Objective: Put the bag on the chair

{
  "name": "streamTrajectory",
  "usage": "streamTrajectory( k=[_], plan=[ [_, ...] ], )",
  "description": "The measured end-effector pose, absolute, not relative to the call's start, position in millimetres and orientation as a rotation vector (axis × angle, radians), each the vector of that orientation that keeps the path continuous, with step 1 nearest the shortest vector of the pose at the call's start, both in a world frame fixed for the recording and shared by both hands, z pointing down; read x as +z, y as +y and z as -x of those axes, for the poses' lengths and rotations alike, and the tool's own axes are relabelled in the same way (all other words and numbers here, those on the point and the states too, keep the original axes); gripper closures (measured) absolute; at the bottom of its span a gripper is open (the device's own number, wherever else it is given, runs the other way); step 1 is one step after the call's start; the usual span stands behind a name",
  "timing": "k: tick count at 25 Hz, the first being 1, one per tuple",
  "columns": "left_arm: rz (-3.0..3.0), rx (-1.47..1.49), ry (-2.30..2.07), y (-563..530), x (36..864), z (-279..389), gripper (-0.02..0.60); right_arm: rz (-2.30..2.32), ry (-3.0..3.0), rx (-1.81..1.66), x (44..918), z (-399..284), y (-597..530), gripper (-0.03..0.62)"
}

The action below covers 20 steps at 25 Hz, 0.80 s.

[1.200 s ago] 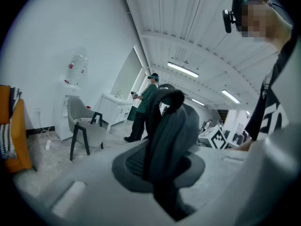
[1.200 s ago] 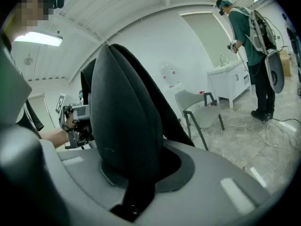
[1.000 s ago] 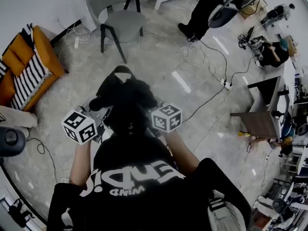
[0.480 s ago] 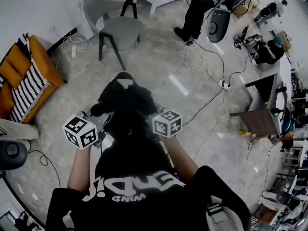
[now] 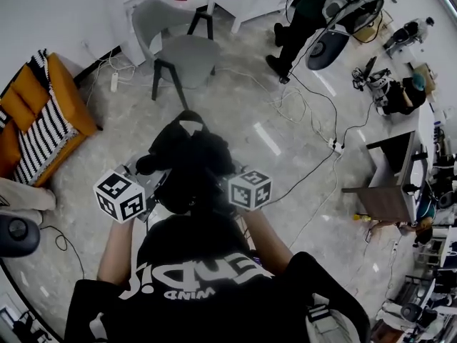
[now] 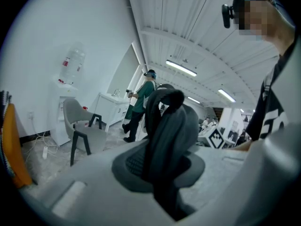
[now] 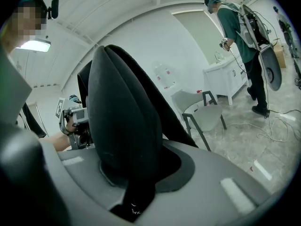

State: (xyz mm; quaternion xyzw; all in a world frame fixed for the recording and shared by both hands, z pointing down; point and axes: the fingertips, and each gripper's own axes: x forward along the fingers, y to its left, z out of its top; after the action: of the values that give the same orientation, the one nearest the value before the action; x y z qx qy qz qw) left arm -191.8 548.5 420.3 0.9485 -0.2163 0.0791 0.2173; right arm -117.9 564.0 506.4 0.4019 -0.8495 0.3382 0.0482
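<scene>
A black bag [image 5: 187, 154] hangs in front of me over the floor, carried between both grippers. My left gripper [image 5: 151, 183] is shut on a black strap of the bag [image 6: 162, 140], which rises from between its jaws. My right gripper [image 5: 227, 186] is shut on a thick padded strap of the bag [image 7: 124, 135] that fills the gap between its jaws. The grey chair [image 5: 182, 48] with dark legs stands ahead by the white wall, its seat bare. It also shows as the chair [image 6: 84, 128] at left and the chair [image 7: 202, 111] at right.
An orange sofa with a striped cushion [image 5: 43, 113] is on the left. Cables and a power strip [image 5: 332, 126] trail over the floor to the right. A person [image 5: 303, 20] stands beyond the chair by white cabinets. A dark desk [image 5: 389, 170] stands at right.
The chair sits slightly lower in the head view, and the person at the back has shifted. Both grippers keep the same hold on the bag.
</scene>
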Motion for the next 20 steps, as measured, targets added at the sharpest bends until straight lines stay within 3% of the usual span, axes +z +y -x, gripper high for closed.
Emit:
streamTrajectory(
  k=[20],
  plan=[
    [-2.603, 0.202, -0.681, 341, 401, 110, 0.529, -1.182, -2.611, 1.02, 487, 36, 349, 0.53]
  ],
)
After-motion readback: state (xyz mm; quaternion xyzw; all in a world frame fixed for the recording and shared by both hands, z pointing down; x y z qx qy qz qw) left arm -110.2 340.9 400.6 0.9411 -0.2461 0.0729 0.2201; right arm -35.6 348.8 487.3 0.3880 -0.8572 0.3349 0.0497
